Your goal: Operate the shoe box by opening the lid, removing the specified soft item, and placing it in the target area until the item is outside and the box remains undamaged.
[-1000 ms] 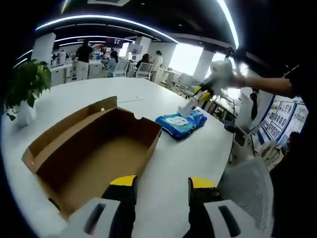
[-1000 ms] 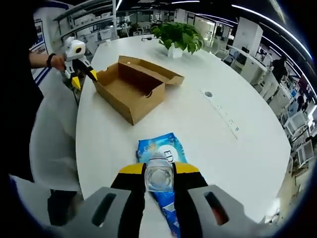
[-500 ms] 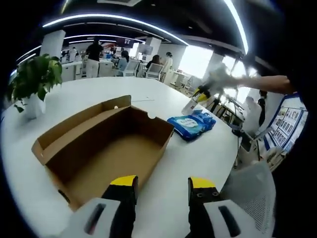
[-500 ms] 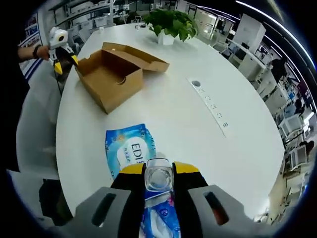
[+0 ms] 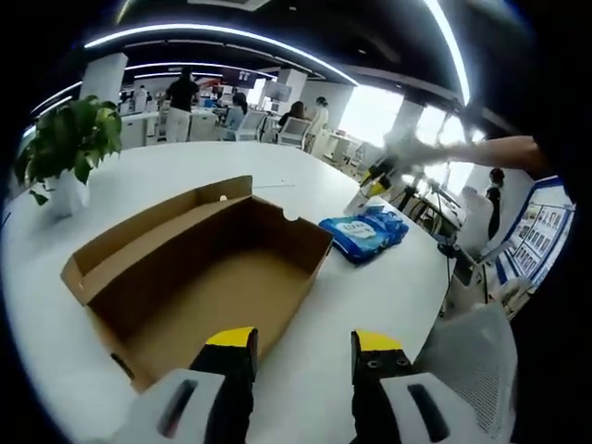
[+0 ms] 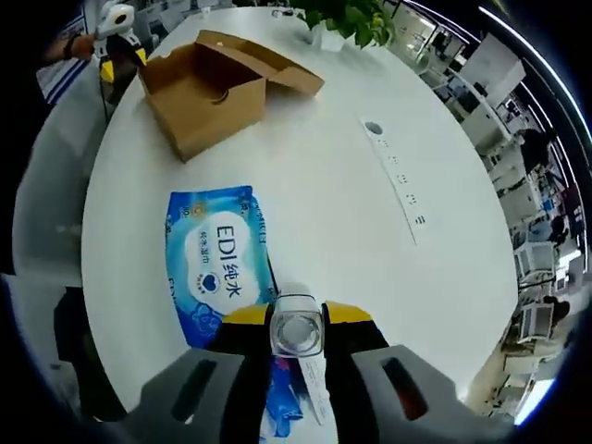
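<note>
Since a second ago the right gripper (image 6: 297, 319) has lifted off the blue pack (image 6: 220, 268), which lies flat on the counter (image 6: 342, 203), well apart from the open box (image 6: 208, 88). It pinches what looks like a clear tab – a snag could drag the pack. Left gripper (image 5: 303, 340) hangs spread near the box – a bump could dent it.

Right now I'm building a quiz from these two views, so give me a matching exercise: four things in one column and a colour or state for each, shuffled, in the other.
Things:
1. shoe box
2. wipes pack
3. potted plant
4. left gripper

States:
A. blue, lying flat on the table
B. jaws apart, holding nothing
C. green leaves, white pot
D. brown, lid open, nothing inside

Pairs: 1-D, 2-A, 3-C, 4-B
</note>
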The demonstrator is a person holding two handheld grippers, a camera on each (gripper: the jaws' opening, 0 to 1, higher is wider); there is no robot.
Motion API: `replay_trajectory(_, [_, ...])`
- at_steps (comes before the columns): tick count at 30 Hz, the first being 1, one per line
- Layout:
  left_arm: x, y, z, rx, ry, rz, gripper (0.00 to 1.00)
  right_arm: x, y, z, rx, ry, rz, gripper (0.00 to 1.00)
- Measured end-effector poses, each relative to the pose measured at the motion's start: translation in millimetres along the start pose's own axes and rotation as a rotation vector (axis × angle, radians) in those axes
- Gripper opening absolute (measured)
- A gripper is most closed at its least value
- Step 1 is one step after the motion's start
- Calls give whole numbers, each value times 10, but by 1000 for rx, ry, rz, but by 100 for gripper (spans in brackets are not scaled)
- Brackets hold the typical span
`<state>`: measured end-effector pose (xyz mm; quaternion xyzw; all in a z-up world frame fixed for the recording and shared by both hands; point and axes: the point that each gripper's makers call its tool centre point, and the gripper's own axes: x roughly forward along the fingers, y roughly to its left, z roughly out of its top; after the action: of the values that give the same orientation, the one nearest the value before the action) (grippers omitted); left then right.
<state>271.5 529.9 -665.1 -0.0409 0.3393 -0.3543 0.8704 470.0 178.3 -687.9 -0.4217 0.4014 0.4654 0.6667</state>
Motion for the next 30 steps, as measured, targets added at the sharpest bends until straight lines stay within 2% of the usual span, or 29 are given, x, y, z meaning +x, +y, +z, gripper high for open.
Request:
replay_trajectory(8, [17, 3, -12, -6, 3, -1, 41, 69, 17, -121, -74, 77, 33, 18])
replay_trajectory(19, [50, -2, 3, -11, 0, -4, 41, 77, -5, -182, -154, 134, 79, 19])
replay_trajectory(30, [-15, 47, -40, -25, -3, 9, 41, 122, -20, -192, -163, 163, 105, 19])
